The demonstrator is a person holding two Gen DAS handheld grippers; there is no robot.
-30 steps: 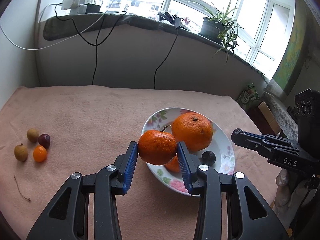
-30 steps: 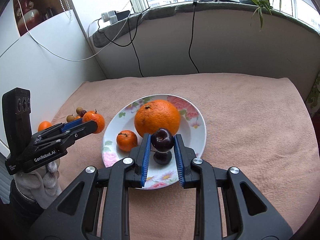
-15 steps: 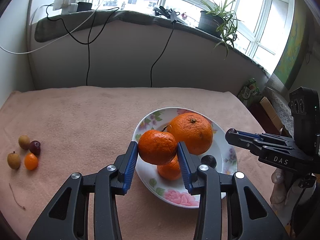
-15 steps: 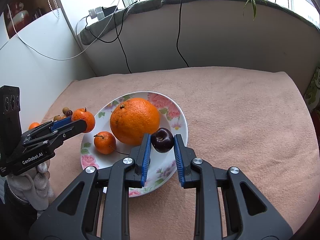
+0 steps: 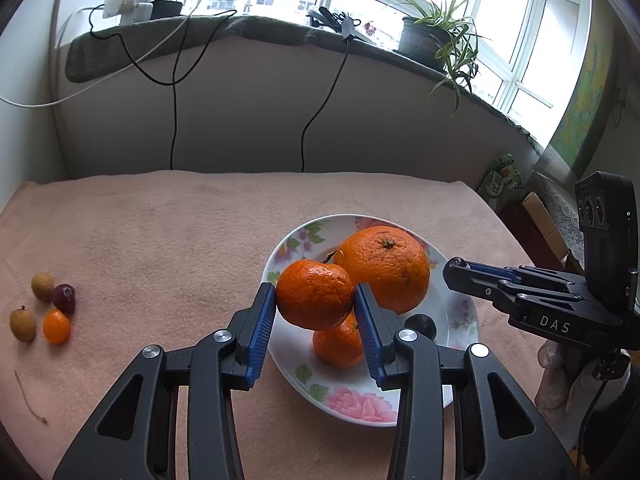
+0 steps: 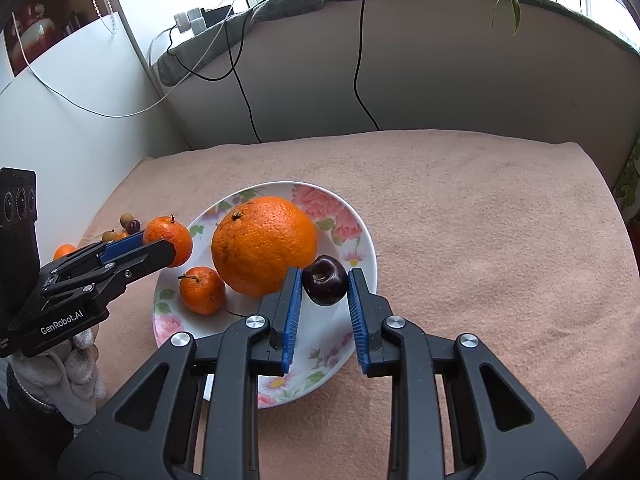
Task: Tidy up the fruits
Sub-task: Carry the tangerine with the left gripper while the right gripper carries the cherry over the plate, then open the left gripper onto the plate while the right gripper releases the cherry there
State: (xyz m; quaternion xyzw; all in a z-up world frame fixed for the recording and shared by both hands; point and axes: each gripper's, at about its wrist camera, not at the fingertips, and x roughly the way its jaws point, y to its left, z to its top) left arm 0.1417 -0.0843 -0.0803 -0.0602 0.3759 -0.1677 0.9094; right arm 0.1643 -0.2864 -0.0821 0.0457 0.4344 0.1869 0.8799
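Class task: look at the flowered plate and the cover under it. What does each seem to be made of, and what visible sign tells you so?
Flowered plate: probably glazed ceramic or porcelain, as it looks white and glossy with printed flowers; melamine cannot be ruled out.
Pink cover: seemingly soft towelling or fleece, matte, with a fuzzy nap and faint dents.

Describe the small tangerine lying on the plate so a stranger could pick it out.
On the floral plate, left of the big orange, lies the small tangerine. It rests free, stem up, unlike the tangerine that the left gripper holds.

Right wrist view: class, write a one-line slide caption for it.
Right gripper holds a dark plum over the floral plate, beside the large orange.
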